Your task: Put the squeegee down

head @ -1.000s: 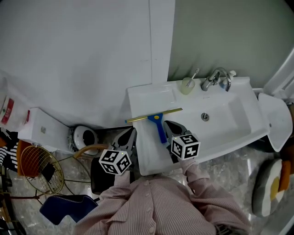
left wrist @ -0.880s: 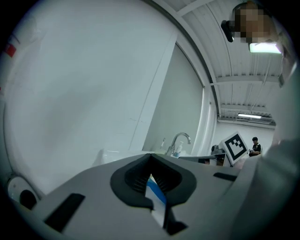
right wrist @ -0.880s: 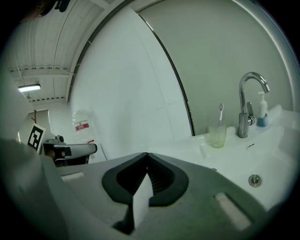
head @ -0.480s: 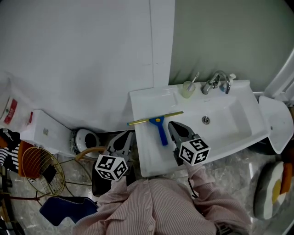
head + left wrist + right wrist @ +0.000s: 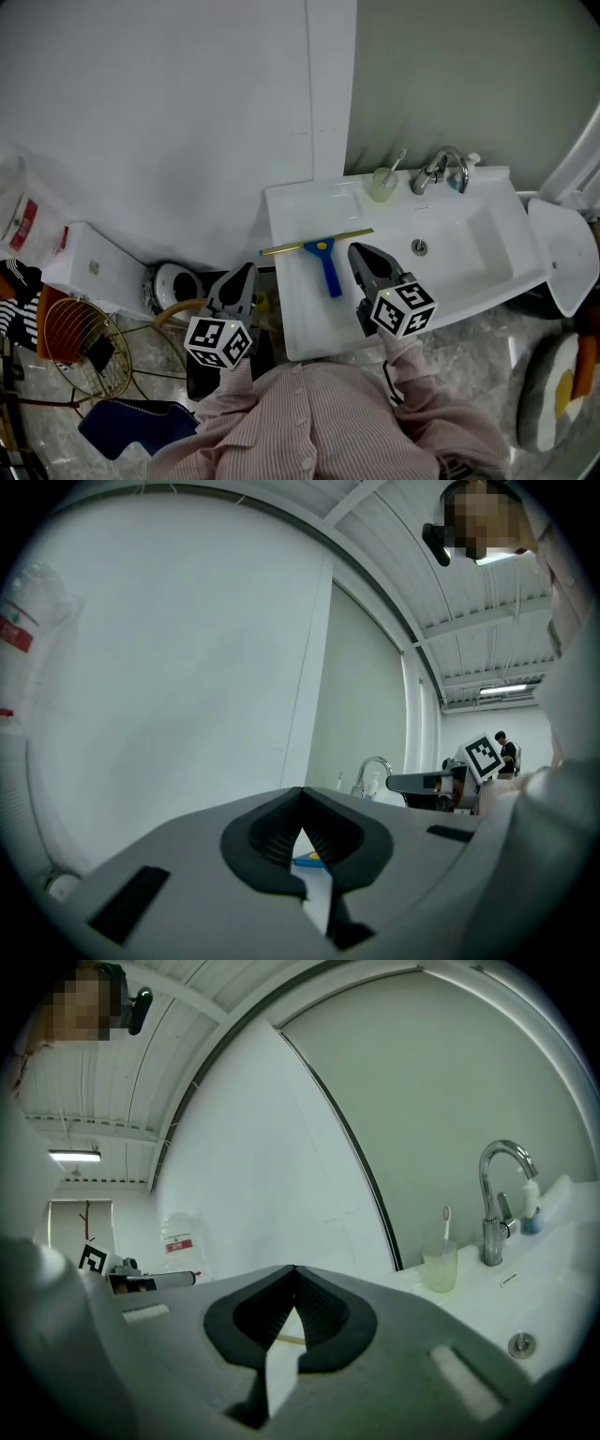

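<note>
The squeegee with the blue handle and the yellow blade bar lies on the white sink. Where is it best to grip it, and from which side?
Grip the blue handle of the squeegee, probably from above on the near side, with the right gripper. The handle lies flat on the white sink ledge, is narrow, and points toward the person; the yellow blade bar is thin and crosswise.

Pink pinstriped shirt (image 5: 319, 422), dark grey left gripper (image 5: 245, 273) and right gripper (image 5: 360, 253), black-and-white marker cubes (image 5: 218, 340)
</note>
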A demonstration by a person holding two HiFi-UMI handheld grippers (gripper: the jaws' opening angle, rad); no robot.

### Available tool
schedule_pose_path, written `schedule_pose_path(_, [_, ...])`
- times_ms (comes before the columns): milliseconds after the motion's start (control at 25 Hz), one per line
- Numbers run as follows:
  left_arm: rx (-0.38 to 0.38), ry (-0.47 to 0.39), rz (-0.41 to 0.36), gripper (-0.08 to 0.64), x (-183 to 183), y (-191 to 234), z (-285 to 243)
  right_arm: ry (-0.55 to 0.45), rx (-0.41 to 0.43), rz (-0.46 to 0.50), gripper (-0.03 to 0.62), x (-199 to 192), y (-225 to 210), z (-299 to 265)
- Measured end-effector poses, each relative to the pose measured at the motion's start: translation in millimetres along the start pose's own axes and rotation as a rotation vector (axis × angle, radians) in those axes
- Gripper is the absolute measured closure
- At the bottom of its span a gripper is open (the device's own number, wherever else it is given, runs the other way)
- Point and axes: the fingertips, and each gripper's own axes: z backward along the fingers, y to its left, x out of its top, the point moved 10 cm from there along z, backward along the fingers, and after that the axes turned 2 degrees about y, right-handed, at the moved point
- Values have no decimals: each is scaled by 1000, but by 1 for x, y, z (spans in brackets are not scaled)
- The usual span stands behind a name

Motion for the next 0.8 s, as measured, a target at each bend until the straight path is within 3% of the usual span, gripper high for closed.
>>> schedule_pose_path(800, [23, -1, -31, 561, -1, -8, -2, -22, -25, -5, 588, -2, -12, 16])
